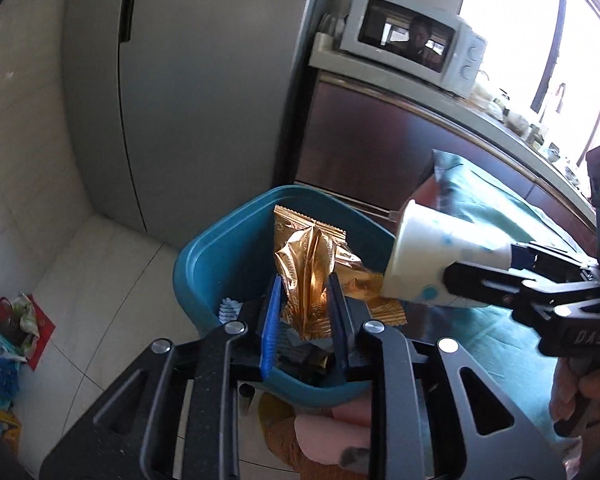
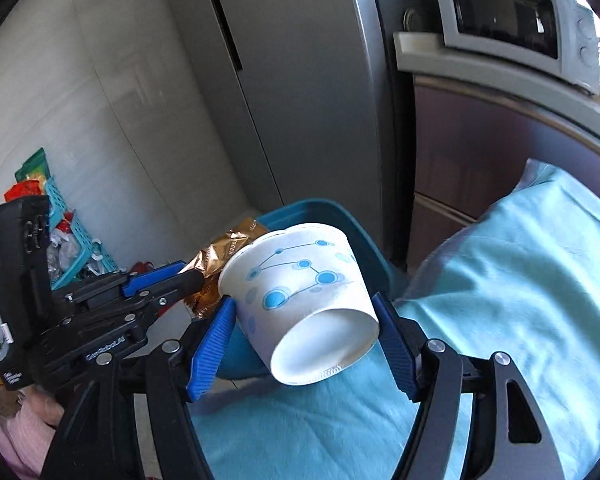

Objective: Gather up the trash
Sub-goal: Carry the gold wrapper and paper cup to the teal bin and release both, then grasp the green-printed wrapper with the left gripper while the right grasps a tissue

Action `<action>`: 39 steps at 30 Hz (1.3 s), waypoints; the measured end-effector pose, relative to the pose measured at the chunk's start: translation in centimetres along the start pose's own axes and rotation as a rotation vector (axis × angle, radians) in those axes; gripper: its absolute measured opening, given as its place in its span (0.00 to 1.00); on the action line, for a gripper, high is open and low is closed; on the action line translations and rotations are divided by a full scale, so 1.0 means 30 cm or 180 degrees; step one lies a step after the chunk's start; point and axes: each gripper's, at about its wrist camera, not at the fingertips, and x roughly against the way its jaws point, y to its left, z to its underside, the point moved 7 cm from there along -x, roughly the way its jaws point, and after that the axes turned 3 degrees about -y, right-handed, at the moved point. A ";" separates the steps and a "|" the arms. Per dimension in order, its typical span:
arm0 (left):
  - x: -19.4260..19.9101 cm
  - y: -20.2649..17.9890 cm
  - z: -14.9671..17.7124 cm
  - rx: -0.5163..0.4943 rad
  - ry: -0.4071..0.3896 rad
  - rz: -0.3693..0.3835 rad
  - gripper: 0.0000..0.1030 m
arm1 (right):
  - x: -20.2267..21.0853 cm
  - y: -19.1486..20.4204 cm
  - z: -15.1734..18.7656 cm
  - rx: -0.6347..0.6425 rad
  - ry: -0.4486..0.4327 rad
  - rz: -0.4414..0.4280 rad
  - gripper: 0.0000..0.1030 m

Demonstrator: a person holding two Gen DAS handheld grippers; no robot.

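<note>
Above the bin (image 1: 204,264), left tongs (image 1: 304,304) sat loose around a crinkly wrapper (image 1: 312,256); right tongs (image 2: 306,336) squeezed the crushable paper cup (image 2: 300,296) mid-wall.

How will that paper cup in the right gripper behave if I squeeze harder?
The paper cup looks thin-walled and light, so it would probably buckle. The right gripper holds it tilted near its base, where it is likely stiffest. Its smooth tapered side may slip; once released over the blue bin it should simply drop.
</note>
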 end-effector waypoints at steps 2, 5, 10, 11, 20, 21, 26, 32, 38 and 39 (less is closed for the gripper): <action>-0.028 0.011 -0.002 0.0046 0.0025 -0.0007 0.31 | -0.032 -0.005 -0.007 -0.0053 0.0047 0.0005 0.66; -0.069 0.013 -0.007 0.0108 0.0067 -0.0001 0.31 | -0.042 -0.006 -0.001 -0.0147 0.0065 -0.0005 0.71; -0.095 -0.001 -0.001 0.0152 0.0101 0.0025 0.33 | -0.008 -0.034 0.003 -0.0222 -0.0013 -0.0017 0.71; -0.093 -0.009 0.000 0.0147 0.0094 0.0039 0.33 | 0.004 -0.039 0.005 -0.0228 -0.0025 -0.0021 0.71; 0.019 -0.201 0.005 -0.0157 -0.0106 0.0396 0.46 | 0.243 -0.082 0.075 -0.0231 -0.0355 -0.0053 0.71; 0.033 -0.230 0.007 -0.0206 -0.0119 0.0454 0.46 | 0.278 -0.091 0.087 -0.0230 -0.0410 -0.0032 0.71; 0.109 -0.453 0.045 -0.0573 -0.0168 0.0908 0.51 | 0.447 -0.184 0.163 -0.0366 -0.0613 0.0179 0.71; 0.154 -0.750 0.148 -0.0984 -0.0013 0.1526 0.59 | 0.672 -0.354 0.302 -0.0698 -0.0858 0.0678 0.71; 0.168 -1.000 0.273 -0.1350 0.0231 0.1930 0.67 | 0.864 -0.532 0.440 -0.1140 -0.1066 0.1147 0.71; 0.172 -1.022 0.290 -0.1390 0.0253 0.1970 0.70 | 0.887 -0.561 0.463 -0.1223 -0.1088 0.1202 0.71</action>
